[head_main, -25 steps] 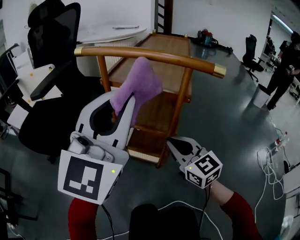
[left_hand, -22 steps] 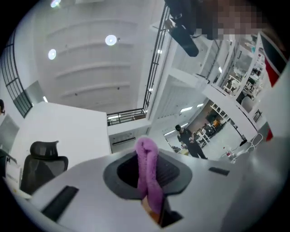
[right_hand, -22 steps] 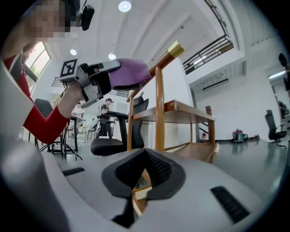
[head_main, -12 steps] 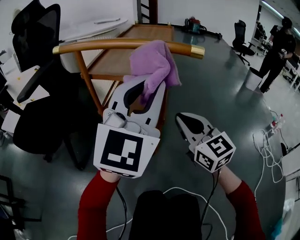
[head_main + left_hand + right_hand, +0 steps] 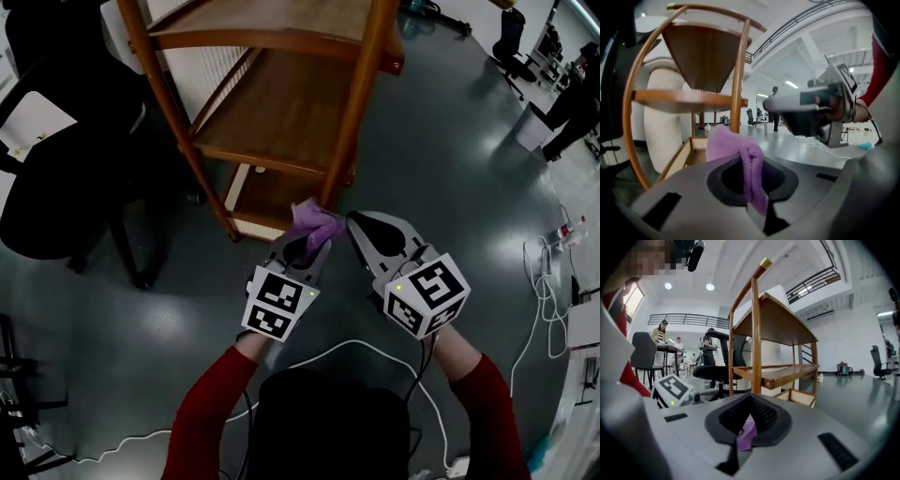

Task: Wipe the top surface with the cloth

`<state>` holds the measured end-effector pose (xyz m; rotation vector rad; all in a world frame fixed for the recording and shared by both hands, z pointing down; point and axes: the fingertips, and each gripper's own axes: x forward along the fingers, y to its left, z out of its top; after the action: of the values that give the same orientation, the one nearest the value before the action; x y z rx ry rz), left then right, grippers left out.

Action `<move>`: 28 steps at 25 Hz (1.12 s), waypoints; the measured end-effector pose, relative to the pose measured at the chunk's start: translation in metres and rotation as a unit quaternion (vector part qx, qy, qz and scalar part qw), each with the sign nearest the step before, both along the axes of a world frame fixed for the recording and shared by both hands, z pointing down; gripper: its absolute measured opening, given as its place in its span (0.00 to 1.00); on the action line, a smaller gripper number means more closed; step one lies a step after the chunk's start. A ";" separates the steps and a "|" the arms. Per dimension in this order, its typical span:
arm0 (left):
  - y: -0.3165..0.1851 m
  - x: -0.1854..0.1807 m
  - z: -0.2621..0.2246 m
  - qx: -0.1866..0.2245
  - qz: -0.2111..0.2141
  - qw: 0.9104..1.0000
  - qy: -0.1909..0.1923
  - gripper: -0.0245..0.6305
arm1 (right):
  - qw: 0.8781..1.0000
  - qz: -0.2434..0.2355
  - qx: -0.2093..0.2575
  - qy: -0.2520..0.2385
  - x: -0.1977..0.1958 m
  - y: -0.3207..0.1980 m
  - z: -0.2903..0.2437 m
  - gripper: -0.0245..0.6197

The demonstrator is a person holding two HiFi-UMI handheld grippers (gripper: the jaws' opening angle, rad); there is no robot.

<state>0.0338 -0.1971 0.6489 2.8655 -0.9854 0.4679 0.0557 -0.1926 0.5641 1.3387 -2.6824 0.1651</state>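
My left gripper [image 5: 314, 236] is shut on a purple cloth [image 5: 312, 217], which bunches out past the jaws [image 5: 726, 143]. It hangs low beside the front leg of a wooden three-tier cart [image 5: 352, 112], level with the bottom shelf [image 5: 267, 202]. The cart's top surface [image 5: 272, 19] lies far above the cloth at the frame's upper edge; both gripper views see only its underside [image 5: 703, 51] [image 5: 780, 324]. My right gripper [image 5: 354, 221] sits just right of the cloth with its jaws together [image 5: 750, 398]; a sliver of purple shows in the slit between them.
A black office chair [image 5: 66, 187] stands left of the cart, and a white ribbed panel [image 5: 202, 70] behind it. White cables [image 5: 539, 281] trail over the grey floor at right. A person [image 5: 577, 98] stands far right; others sit at desks [image 5: 663, 336].
Both grippers have dropped from the cart's top rail to its bottom shelf. The cloth stays clamped in the left gripper. The right gripper now sits close beside it.
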 end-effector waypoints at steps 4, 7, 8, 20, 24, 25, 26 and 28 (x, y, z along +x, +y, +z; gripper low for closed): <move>0.002 -0.006 0.086 -0.054 -0.014 0.998 -0.011 0.12 | 0.999 0.007 -0.031 -0.010 0.000 0.007 0.045 0.06; 0.001 -0.008 0.134 -0.075 -0.025 0.996 -0.032 0.12 | 0.998 0.016 -0.057 -0.018 0.001 0.014 0.074 0.06; 0.001 -0.008 0.147 -0.081 -0.028 0.996 -0.038 0.12 | 0.998 0.017 -0.063 -0.018 0.002 0.016 0.081 0.06; 0.001 -0.011 0.174 -0.107 -0.047 0.992 -0.042 0.12 | 0.997 0.017 -0.080 -0.018 0.003 0.021 0.102 0.06; 0.004 -0.020 0.142 -0.083 -0.058 0.995 -0.013 0.12 | 0.997 0.012 -0.069 -0.022 -0.002 0.021 0.097 0.06; 0.006 -0.023 0.125 -0.071 -0.062 0.996 -0.002 0.12 | 0.997 0.012 -0.068 -0.025 -0.002 0.021 0.094 0.06; 0.007 -0.027 0.106 -0.060 -0.067 0.996 0.008 0.12 | 0.997 0.012 -0.068 -0.028 -0.001 0.021 0.088 0.06; 0.009 -0.039 0.062 -0.039 -0.081 0.996 0.027 0.12 | 0.997 0.012 -0.072 -0.036 0.000 0.023 0.070 0.06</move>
<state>-0.0049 -0.1877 0.7111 2.6863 -1.1517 0.4041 0.0552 -0.1692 0.6342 1.3459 -2.6551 0.4077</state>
